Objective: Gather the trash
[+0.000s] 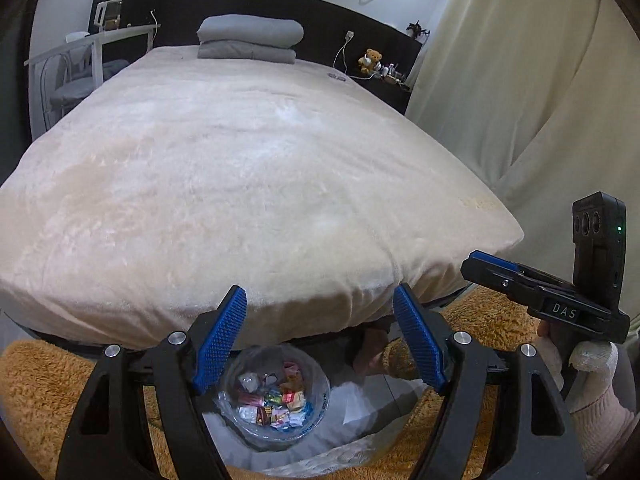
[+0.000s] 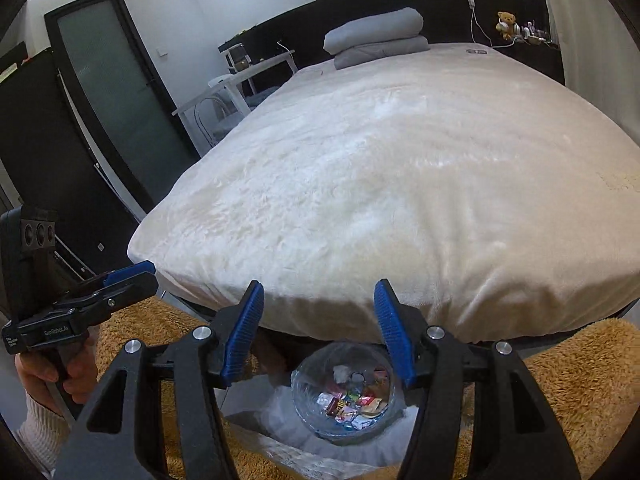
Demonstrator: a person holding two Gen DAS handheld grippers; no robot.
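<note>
A clear plastic bin [image 1: 310,426] [image 2: 304,414] stands on the floor at the foot of the bed, below both grippers. Several colourful wrappers and crumpled papers [image 1: 276,402] [image 2: 352,400] lie in it. My left gripper [image 1: 319,292] is open above the bin with nothing between its blue pads. My right gripper [image 2: 319,285] is also open and empty, its jaws a little narrower. Each gripper shows in the other's view: the right gripper [image 1: 480,264] at the right edge in a gloved hand, the left gripper [image 2: 136,274] at the left edge.
A large bed [image 1: 240,180] under a cream fleece cover fills the front, with folded grey bedding [image 1: 250,38] at its head. An orange shaggy rug [image 1: 40,380] covers the floor. A white sheet [image 1: 360,404] lies by the bin. A curtain [image 1: 520,80] hangs right, a dark door [image 2: 112,80] stands left.
</note>
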